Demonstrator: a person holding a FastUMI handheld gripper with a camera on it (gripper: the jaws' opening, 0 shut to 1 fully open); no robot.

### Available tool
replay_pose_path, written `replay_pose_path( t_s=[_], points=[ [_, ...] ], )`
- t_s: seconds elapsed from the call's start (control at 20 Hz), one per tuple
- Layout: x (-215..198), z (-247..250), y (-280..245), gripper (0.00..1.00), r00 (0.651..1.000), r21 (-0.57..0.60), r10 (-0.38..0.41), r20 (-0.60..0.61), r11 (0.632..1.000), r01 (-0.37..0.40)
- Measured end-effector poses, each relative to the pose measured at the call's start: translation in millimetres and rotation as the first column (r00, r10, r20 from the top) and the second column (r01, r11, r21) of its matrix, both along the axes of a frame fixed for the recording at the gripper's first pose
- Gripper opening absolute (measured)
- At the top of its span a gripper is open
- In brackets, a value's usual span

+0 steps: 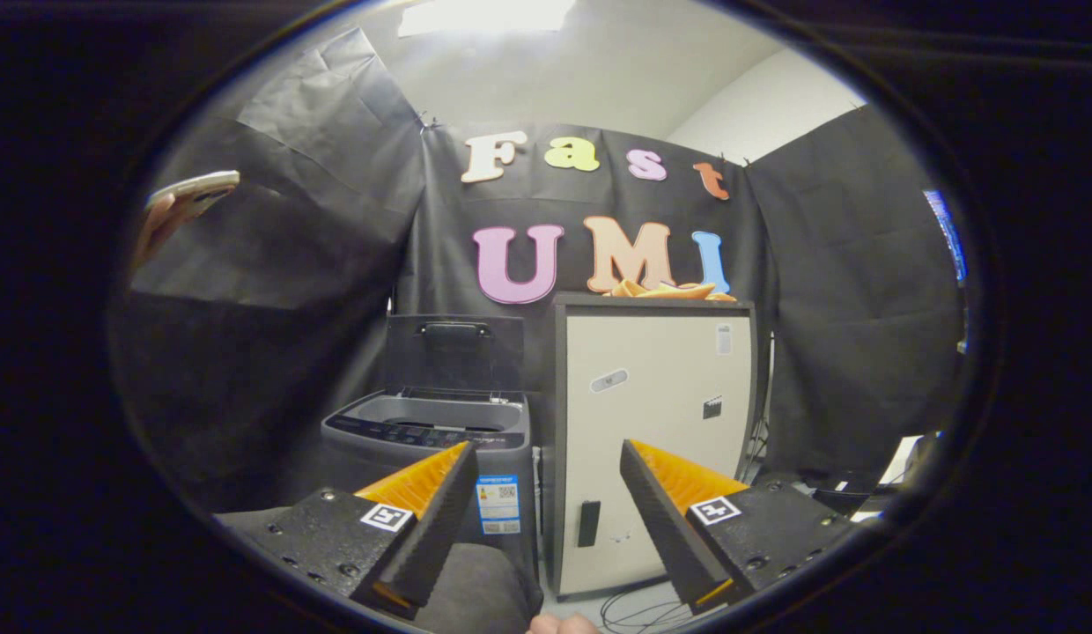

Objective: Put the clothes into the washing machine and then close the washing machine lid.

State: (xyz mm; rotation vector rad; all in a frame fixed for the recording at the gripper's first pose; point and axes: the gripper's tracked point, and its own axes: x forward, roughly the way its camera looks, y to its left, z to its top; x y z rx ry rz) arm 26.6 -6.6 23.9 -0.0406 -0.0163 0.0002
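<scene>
A grey top-loading washing machine stands ahead of my left finger, its dark lid raised upright against the booth wall. Right of it is a tall cream cabinet with an orange garment lying crumpled on its top. My gripper is open, well short of both, with nothing between its fingers. The garment sits high above and beyond the fingertips.
A hand holding a phone shows at the upper left. Cables lie on the floor before the cabinet. A dark rounded shape sits low between the fingers. Black cloth walls close the booth on all sides.
</scene>
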Motion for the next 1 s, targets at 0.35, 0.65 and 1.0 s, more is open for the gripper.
replay_pose_path(
  t_s=[0.35,0.65,1.0],
  points=[
    [55.2,30.4,-2.3,0.99,1.000,-0.051,0.020,0.015,0.999,-0.019],
    [111.9,48.6,-10.7,1.00,0.999,-0.077,0.039,-0.026,0.996,-0.041],
    [181.1,86.7,-41.0,0.99,0.993,-0.006,0.036,-0.109,0.999,-0.037]
  ],
)
